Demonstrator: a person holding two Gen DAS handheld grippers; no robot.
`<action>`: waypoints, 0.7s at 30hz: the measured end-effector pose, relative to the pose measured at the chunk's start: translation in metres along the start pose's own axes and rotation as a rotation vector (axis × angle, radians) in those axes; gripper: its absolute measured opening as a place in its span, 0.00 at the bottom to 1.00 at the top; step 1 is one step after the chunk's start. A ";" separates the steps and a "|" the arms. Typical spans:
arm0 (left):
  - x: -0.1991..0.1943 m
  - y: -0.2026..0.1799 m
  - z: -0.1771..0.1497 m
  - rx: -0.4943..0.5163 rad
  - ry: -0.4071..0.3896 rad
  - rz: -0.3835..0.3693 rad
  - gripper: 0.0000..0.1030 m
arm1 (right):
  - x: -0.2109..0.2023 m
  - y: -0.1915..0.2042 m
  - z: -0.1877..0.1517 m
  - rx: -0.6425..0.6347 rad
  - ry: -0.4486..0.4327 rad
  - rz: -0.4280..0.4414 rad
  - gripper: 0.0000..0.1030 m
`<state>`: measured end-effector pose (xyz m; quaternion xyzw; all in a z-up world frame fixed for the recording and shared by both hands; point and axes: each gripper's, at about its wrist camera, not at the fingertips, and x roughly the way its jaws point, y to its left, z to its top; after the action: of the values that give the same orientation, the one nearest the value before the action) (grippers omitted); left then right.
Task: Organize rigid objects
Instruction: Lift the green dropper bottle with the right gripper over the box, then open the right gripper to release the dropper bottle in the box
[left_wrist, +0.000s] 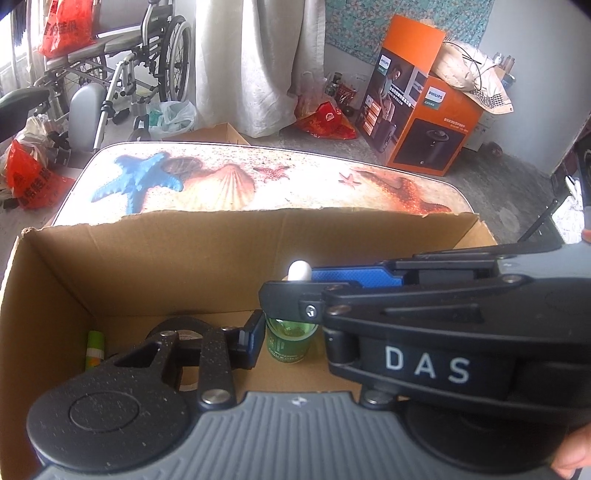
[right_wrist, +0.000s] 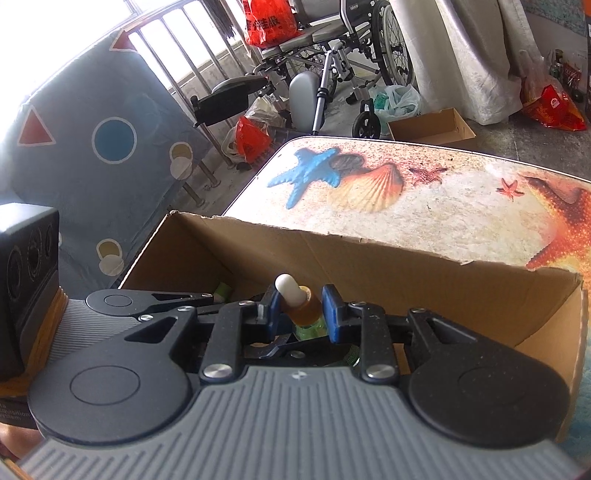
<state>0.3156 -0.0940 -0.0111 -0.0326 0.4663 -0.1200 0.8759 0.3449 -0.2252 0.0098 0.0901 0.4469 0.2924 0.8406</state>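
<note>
The dropper bottle (right_wrist: 303, 308), green glass with an amber collar and white bulb, stands upright inside the cardboard box (right_wrist: 406, 273). The right gripper (right_wrist: 303, 314) brackets its collar, seemingly pinching it. The left gripper (left_wrist: 280, 332) stands open around the bottle's base. A green tube (left_wrist: 95, 349) lies in the box's left corner.

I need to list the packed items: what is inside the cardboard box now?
Inside the cardboard box: a green dropper bottle in the right gripper, and a green tube. The grippers cover the remaining floor.
</note>
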 end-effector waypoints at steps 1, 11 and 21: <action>-0.001 -0.001 -0.001 0.005 -0.001 0.001 0.43 | 0.001 -0.001 -0.001 0.004 0.003 -0.003 0.24; -0.025 -0.010 -0.006 0.031 -0.042 -0.004 0.65 | -0.020 0.005 -0.003 0.007 -0.021 -0.020 0.30; -0.116 -0.022 -0.048 0.108 -0.172 -0.092 0.81 | -0.143 0.041 -0.051 0.017 -0.231 -0.021 0.32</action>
<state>0.2103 -0.0844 0.0592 -0.0171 0.3801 -0.1817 0.9067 0.2257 -0.2793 0.0975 0.1258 0.3504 0.2674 0.8888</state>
